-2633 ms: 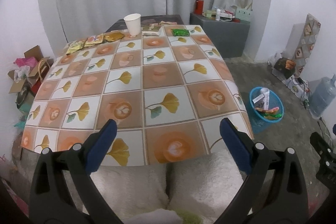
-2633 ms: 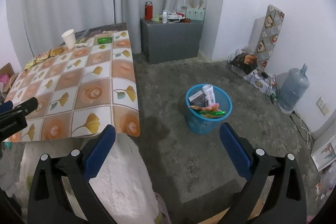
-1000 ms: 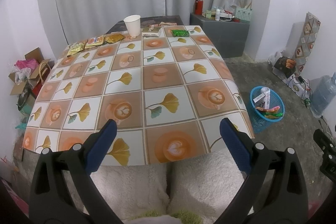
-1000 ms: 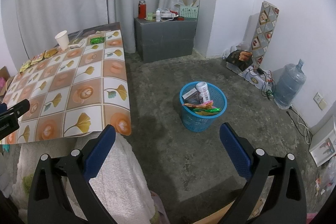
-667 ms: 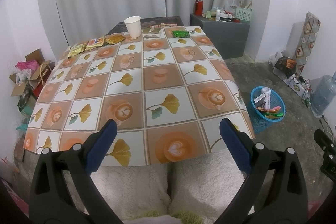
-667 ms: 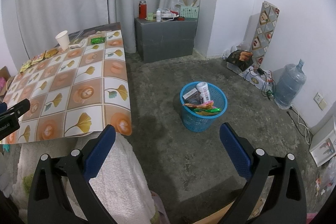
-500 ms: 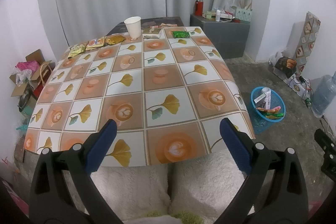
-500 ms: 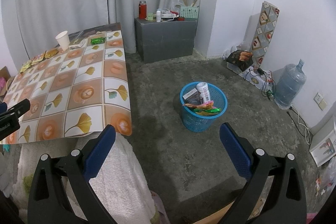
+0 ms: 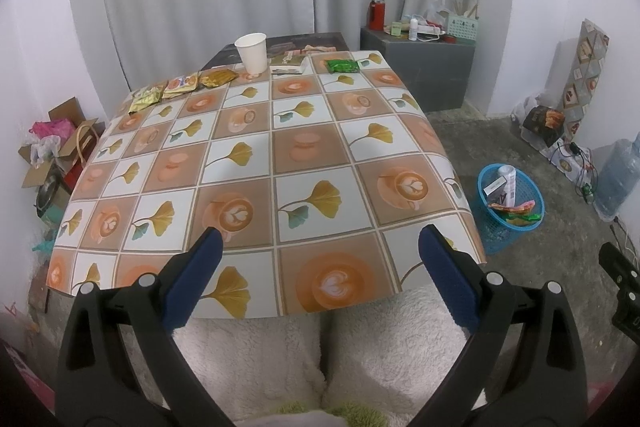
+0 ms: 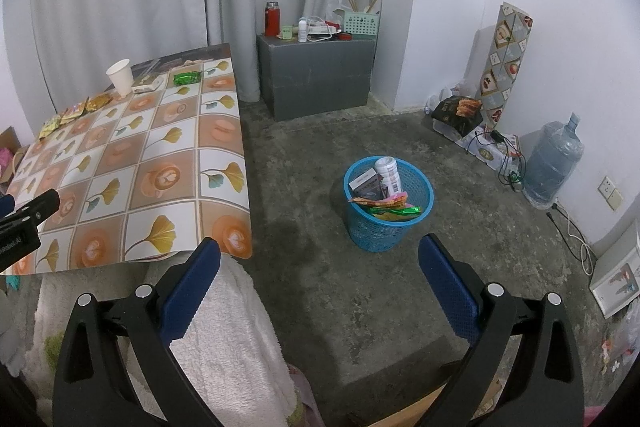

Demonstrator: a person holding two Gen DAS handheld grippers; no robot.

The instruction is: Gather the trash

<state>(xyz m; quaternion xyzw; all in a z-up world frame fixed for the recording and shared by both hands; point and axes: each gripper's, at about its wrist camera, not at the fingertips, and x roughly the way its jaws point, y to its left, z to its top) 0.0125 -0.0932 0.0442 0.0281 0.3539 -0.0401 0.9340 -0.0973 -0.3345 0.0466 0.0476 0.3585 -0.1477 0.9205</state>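
Note:
Trash lies at the far end of the patterned table (image 9: 280,163): a white paper cup (image 9: 251,52), a green wrapper (image 9: 342,66), a flat carton (image 9: 289,63) and several yellow and gold snack packets (image 9: 180,87). A blue trash basket (image 9: 511,203) with trash in it stands on the floor right of the table; it also shows in the right wrist view (image 10: 388,205). My left gripper (image 9: 320,275) is open and empty over the table's near edge. My right gripper (image 10: 319,279) is open and empty above the floor, short of the basket.
A grey cabinet (image 10: 316,79) with a red flask and small items stands by the curtain. A water jug (image 10: 554,163), cables and bags sit along the right wall. Cardboard boxes (image 9: 52,155) stand left of the table. White fluffy fabric (image 9: 320,355) is below both grippers.
Both views have shifted only slightly, drawing back a little from the table and basket. Both grippers stay open and empty.

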